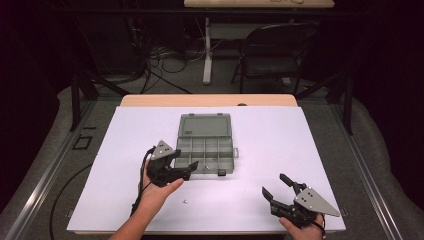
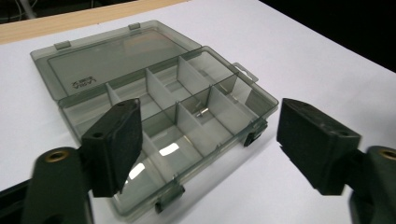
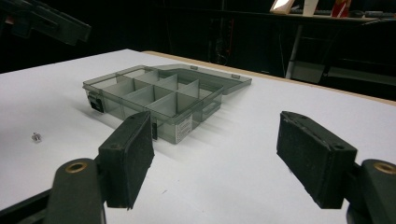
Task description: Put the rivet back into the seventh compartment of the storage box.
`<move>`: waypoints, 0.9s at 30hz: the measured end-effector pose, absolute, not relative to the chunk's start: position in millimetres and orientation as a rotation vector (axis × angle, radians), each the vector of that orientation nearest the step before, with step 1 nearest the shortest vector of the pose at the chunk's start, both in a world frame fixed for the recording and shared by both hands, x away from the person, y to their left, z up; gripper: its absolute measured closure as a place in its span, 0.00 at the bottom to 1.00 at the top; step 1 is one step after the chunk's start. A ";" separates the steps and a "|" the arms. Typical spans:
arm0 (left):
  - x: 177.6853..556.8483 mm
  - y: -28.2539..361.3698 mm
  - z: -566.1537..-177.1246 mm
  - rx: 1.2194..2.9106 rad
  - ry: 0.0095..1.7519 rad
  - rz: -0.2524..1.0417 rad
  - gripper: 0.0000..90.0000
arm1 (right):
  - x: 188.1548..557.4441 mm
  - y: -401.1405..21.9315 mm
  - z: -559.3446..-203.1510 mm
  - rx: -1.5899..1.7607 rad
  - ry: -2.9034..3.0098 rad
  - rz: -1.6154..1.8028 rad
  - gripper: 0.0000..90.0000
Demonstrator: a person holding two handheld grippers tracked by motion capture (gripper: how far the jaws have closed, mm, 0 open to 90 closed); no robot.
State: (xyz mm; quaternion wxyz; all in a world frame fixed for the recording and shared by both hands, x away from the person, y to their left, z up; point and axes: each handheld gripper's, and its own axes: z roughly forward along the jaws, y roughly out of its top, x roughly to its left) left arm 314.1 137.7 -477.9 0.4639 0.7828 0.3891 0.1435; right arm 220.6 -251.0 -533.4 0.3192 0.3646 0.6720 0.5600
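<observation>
A smoky grey plastic organizer box (image 1: 205, 125) lies open mid-table, lid flat toward the far side, with several compartments. In the left gripper view the box (image 2: 116, 56) has a small metal screw (image 2: 201, 112) in one near compartment. My left gripper (image 1: 186, 159) hangs open just over the box's near left corner, nothing between its pads. Another small screw (image 1: 184, 201) lies loose on the white sheet in front of the box, also visible as the loose screw (image 3: 36, 136). My right gripper (image 1: 273, 183) rests open at the near right, apart from the box (image 3: 187, 123), and holds nothing.
The white sheet (image 1: 270, 140) covers a wooden table whose bare edge shows at the far side. Beyond it stand a folding chair (image 1: 272, 50), a desk leg and floor cables. Cables trail from the left gripper toward the near table edge.
</observation>
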 end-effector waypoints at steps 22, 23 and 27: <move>278.3 169.7 -490.0 1.926 0.984 0.355 0.41 | 220.8 -249.6 -534.1 0.964 1.769 1.470 0.30; 276.9 170.0 -492.1 1.932 0.982 0.352 0.41 | 220.6 -249.7 -533.9 0.966 1.771 1.466 0.30; 271.4 170.8 -499.7 1.947 0.982 0.344 0.45 | 220.7 -249.4 -534.1 0.965 1.766 1.473 0.30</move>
